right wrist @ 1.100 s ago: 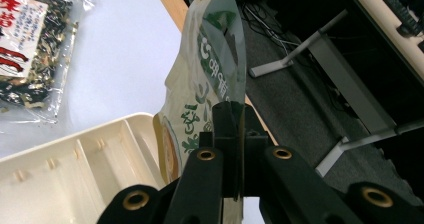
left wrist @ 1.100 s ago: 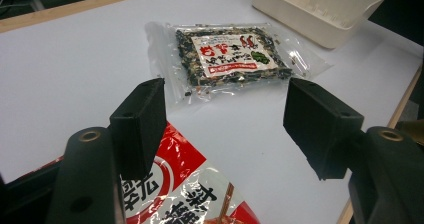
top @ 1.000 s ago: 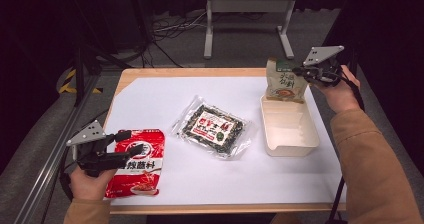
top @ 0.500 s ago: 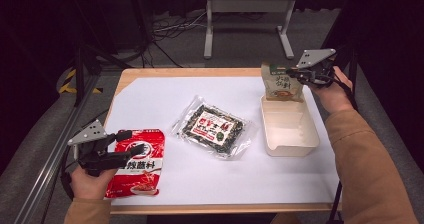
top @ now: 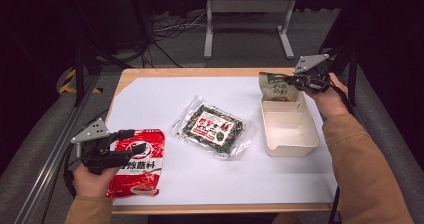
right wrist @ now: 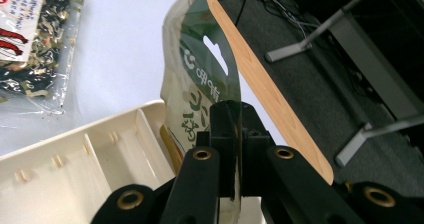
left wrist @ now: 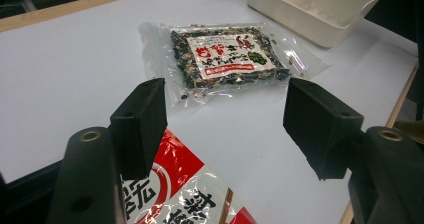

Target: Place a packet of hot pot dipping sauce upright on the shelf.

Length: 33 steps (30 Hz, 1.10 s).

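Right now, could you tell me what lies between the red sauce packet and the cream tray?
The clear seaweed packet lies there on the white sheet, as the high view shows.

White-topped table: 2 packets, tray.

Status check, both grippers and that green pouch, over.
Right gripper shut on green pouch, standing in cream tray. Left gripper open above red packet. Nothing blocking.

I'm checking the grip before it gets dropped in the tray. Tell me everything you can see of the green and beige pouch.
The green and beige pouch is a glossy plastic packet with green printed characters and a punched hang hole near its top. It stands roughly upright, its lower end in the far compartment of the cream plastic tray. The right gripper pinches its edge, jaws shut on the film.
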{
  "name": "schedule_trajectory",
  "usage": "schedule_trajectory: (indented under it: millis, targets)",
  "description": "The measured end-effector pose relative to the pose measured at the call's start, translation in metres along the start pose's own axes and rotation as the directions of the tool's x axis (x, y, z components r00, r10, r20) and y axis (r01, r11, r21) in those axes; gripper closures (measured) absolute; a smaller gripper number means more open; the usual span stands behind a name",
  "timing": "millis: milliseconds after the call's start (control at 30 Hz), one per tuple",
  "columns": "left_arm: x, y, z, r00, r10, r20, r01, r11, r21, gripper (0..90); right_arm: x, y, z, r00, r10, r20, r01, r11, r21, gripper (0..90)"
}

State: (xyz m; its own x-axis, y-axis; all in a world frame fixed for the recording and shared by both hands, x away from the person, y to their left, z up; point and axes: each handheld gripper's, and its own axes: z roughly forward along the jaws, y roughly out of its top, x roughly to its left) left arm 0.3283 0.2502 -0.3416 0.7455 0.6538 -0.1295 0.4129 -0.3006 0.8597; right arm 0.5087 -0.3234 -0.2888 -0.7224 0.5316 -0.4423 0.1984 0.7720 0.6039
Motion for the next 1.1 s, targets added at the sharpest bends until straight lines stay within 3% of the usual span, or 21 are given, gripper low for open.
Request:
schedule_trajectory:
  millis: [67, 100, 200, 367, 533, 633, 767, 900, 1000, 1100]
  targets:
    - [0.000, 0.000, 0.001, 1.0000, -0.006, 0.001, 0.006, 1.0000, 0.000, 34.1, 0.000, -0.001, 0.000, 0.9999, 0.014, 0.006, -0.014, 1.000, 0.004, 86.4]
    - [0.000, 0.000, 0.001, 1.0000, -0.004, 0.004, 0.004, 1.0000, 0.003, 34.1, -0.002, -0.004, 0.001, 0.9986, 0.053, 0.005, -0.054, 0.998, 0.017, 85.7]
    - [0.001, 0.000, 0.004, 0.9998, -0.010, 0.019, 0.010, 1.0000, 0.001, 35.3, -0.004, -0.010, 0.002, 0.9949, 0.100, 0.011, -0.100, 0.994, 0.046, 85.7]
    - [0.001, -0.003, 0.007, 0.9995, -0.015, 0.030, 0.016, 0.9991, -0.039, 37.4, -0.005, -0.018, 0.004, 0.9915, 0.129, 0.014, -0.130, 0.990, 0.063, 85.5]
    - [0.000, -0.010, 0.012, 0.9997, 0.021, -0.013, -0.022, 0.9947, -0.101, 37.9, -0.005, -0.018, 0.005, 0.9902, 0.140, 0.010, -0.140, 0.988, 0.061, 84.6]
    - [0.000, -0.011, 0.015, 0.9992, 0.023, -0.032, -0.026, 0.9953, -0.093, 35.1, -0.004, -0.017, 0.003, 0.9896, 0.144, 0.006, -0.144, 0.989, 0.043, 80.9]
    - [0.003, -0.011, 0.016, 0.9981, 0.030, -0.054, -0.033, 0.9973, -0.066, 32.7, -0.005, -0.017, 0.000, 0.9821, 0.188, 0.009, -0.188, 0.982, 0.029, 73.4]
    - [0.008, -0.011, 0.014, 0.9989, -0.001, -0.046, -0.001, 0.9985, -0.055, 29.4, -0.006, -0.017, -0.009, 0.9747, 0.214, 0.063, -0.215, 0.977, -0.004, 58.8]
    - [0.010, -0.011, 0.014, 0.9989, -0.001, -0.047, -0.002, 0.9988, -0.048, 25.7, -0.006, -0.016, -0.017, 0.9701, 0.236, 0.058, -0.234, 0.972, -0.034, 57.0]
    - [0.010, -0.010, 0.016, 0.9983, -0.010, -0.058, 0.007, 0.9992, -0.040, 20.8, -0.005, -0.016, -0.022, 0.9711, 0.233, 0.052, -0.231, 0.972, -0.039, 56.3]
